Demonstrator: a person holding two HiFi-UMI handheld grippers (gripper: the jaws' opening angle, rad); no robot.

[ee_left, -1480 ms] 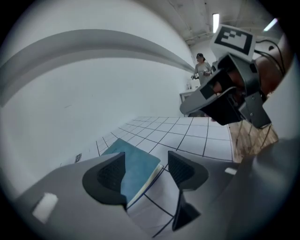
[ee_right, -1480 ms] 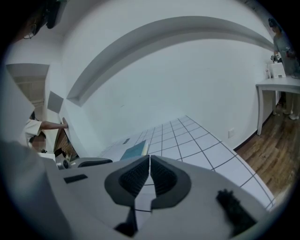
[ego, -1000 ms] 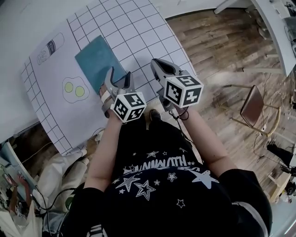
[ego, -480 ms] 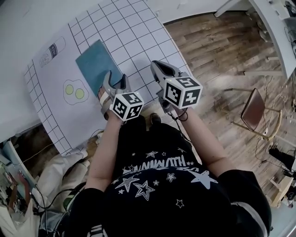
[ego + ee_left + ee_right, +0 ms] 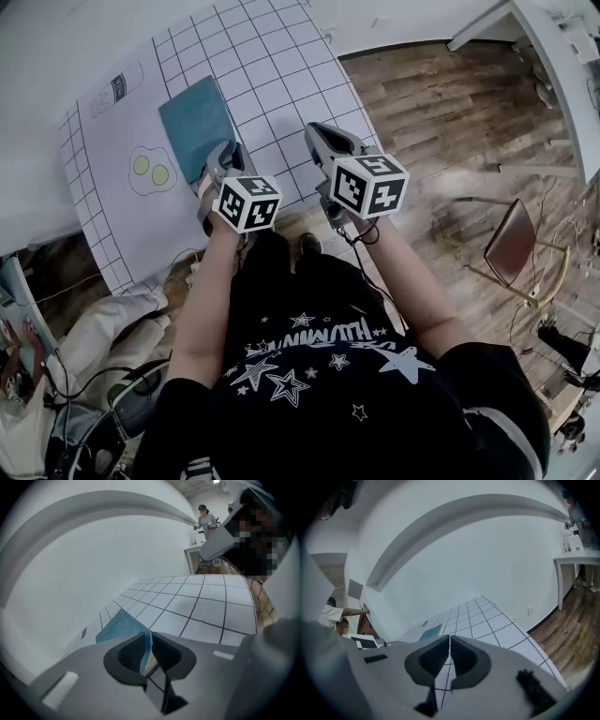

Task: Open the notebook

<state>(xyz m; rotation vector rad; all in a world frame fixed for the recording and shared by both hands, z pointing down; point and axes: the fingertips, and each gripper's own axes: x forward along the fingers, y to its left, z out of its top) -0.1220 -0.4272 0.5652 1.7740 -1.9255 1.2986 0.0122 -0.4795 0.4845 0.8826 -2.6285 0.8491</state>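
Notebook (image 5: 194, 122): teal, lying on the checked mat (image 5: 281, 66); its near corner is raised a little (cream page edges show under the cover).
Left gripper (image 5: 149, 648): jaws closing, now narrow, with the cover's near corner pinched between the pads.
Right gripper (image 5: 450, 656): jaws drawn together to a thin slit with nothing between them; it is over the grid, to the right of the notebook and apart from it.
Mat: white with black squares, with drawn eggs (image 5: 150, 172) left of the notebook.
Floor (image 5: 441, 103): wooden boards, to the mat's right.
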